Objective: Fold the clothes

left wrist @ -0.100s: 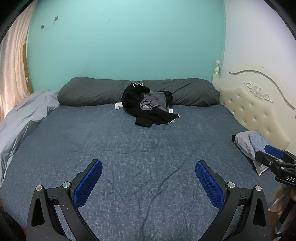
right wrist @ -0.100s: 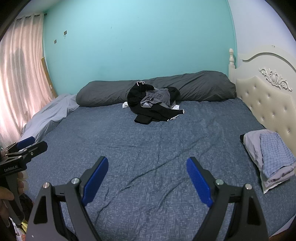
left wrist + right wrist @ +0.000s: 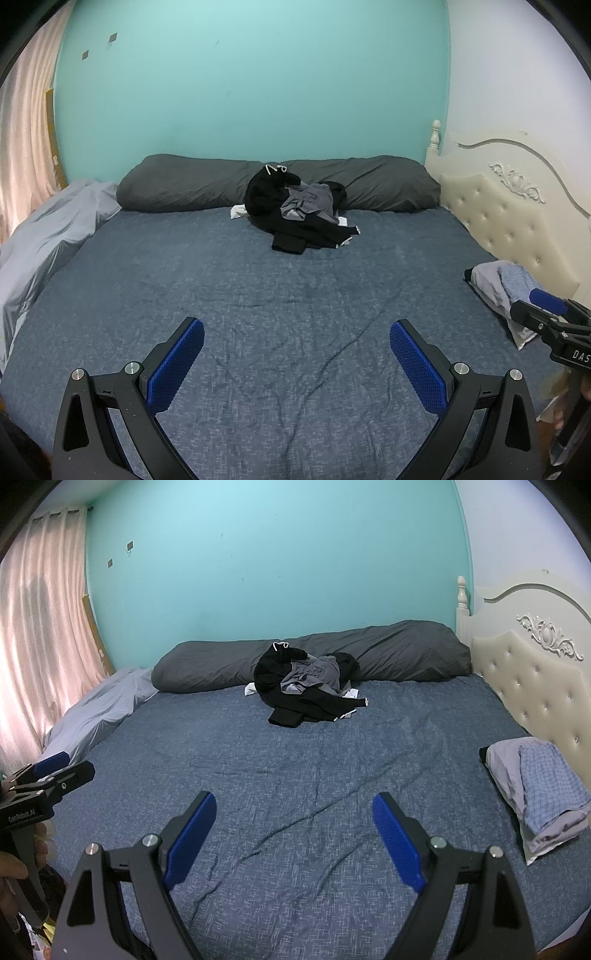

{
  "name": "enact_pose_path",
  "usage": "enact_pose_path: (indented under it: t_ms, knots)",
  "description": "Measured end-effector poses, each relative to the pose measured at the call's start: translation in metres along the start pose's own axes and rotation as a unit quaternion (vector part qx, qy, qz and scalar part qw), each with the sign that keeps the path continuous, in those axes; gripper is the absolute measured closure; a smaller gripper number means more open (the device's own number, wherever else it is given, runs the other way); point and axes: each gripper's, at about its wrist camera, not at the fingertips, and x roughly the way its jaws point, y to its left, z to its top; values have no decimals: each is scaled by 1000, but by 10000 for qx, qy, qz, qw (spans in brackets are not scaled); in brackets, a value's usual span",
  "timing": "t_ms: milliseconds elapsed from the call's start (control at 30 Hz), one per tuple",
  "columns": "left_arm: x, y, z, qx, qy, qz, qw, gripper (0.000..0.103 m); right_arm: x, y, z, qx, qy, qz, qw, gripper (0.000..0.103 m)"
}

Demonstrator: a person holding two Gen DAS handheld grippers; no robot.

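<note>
A heap of black and grey clothes (image 3: pixel 295 210) (image 3: pixel 306 686) lies at the far middle of the blue bed (image 3: pixel 277 295) (image 3: pixel 277 775), against a long dark grey pillow (image 3: pixel 184 181) (image 3: pixel 406 646). A folded stack of grey and checked garments (image 3: pixel 543 794) (image 3: pixel 502 291) rests at the right by the headboard. My left gripper (image 3: pixel 297 354) hovers open over the near part of the bed, nothing between its blue pads. My right gripper (image 3: pixel 293 829) is open too, over bare sheet, far from the heap. Each gripper shows at the edge of the other's view.
A cream tufted headboard (image 3: pixel 535 686) (image 3: pixel 509 218) runs along the right side. A light grey duvet (image 3: pixel 48 236) (image 3: pixel 99 712) is bunched at the left edge below a pink curtain (image 3: pixel 40 627). A teal wall stands behind the bed.
</note>
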Motion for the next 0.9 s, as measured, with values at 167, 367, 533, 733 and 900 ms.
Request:
enact_pose_path:
  t_ms: [167, 367, 533, 733, 900]
  knots:
    - [0, 1, 1, 10, 11, -2, 10000, 0, -1, 0, 2, -40, -42, -15, 10000, 16]
    - [-3, 3, 3, 17, -3, 8, 10000, 0, -1, 0, -1, -31, -64, -6, 10000, 16]
    - [-4, 4, 4, 35, -18, 23, 10000, 0, -1, 1, -1, -31, -54, 3, 10000, 16]
    - [-4, 3, 4, 39, -25, 37, 10000, 0, -2, 2, 2, -27, -33, 16, 10000, 16]
    - [-5, 0, 4, 47, -32, 37, 10000, 0, -2, 2, 3, -35, -18, 11, 10000, 16]
